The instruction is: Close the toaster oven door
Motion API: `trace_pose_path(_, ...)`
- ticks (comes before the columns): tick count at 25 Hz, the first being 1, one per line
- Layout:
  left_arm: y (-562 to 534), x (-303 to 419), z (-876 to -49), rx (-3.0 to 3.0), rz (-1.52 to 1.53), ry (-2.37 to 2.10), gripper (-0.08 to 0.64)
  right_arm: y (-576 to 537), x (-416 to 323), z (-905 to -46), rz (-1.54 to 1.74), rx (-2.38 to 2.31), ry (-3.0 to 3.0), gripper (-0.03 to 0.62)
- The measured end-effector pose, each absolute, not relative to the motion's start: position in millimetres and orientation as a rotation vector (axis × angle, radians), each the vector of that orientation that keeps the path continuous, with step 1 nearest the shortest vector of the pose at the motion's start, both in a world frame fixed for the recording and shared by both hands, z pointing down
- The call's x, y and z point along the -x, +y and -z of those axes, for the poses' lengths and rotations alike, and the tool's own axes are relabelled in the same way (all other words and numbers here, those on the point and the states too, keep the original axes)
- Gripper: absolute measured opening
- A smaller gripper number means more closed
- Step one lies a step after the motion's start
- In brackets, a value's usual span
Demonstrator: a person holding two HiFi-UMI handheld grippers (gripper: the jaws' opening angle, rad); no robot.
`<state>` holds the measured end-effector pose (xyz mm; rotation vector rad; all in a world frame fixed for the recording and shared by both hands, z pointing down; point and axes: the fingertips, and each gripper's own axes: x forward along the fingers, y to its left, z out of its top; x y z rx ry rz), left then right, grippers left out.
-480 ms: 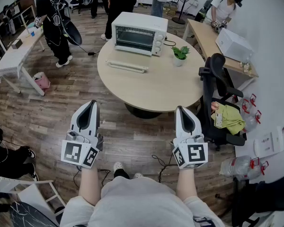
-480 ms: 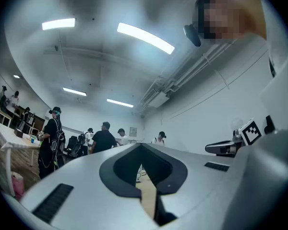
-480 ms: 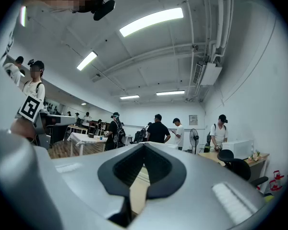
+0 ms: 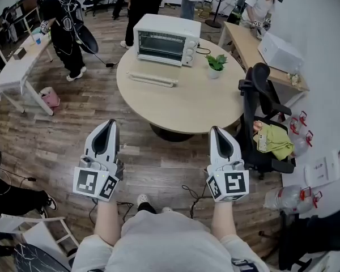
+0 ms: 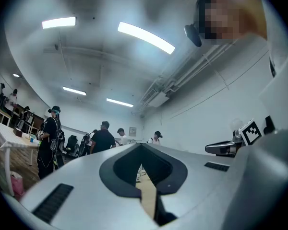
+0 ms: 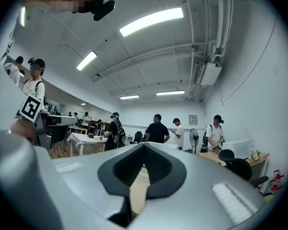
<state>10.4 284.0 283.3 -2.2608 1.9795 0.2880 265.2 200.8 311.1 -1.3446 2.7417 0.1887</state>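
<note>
A white, boxy toaster oven (image 4: 167, 38) stands upright at the far edge of the round, light wooden bench (image 4: 187, 103), its front turned toward the bench's middle. Its door (image 4: 158, 46), a dark glass pane in a white frame, stands upright and flush against the front, looking closed. A column of knobs (image 4: 188, 52) sits just to the door's right.
</note>
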Motion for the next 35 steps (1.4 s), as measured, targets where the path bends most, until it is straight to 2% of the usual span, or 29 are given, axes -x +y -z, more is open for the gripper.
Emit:
trace_pose_path(9,271,17,-280,2.278,-0.310,1.957,0.002,190,-244,-305,-0.153,1.361,2.677,0.012)
trace_pose_path(25,232,94,-291,2.338,-0.291,1.931,0.002,163,-165,-308,-0.158,1.397,2.664,0.012)
trace_pose_path(35,203,110,-308,2.385,-0.268,1.923,0.002,136,-147,-323,-0.135,1.434,2.677,0.012)
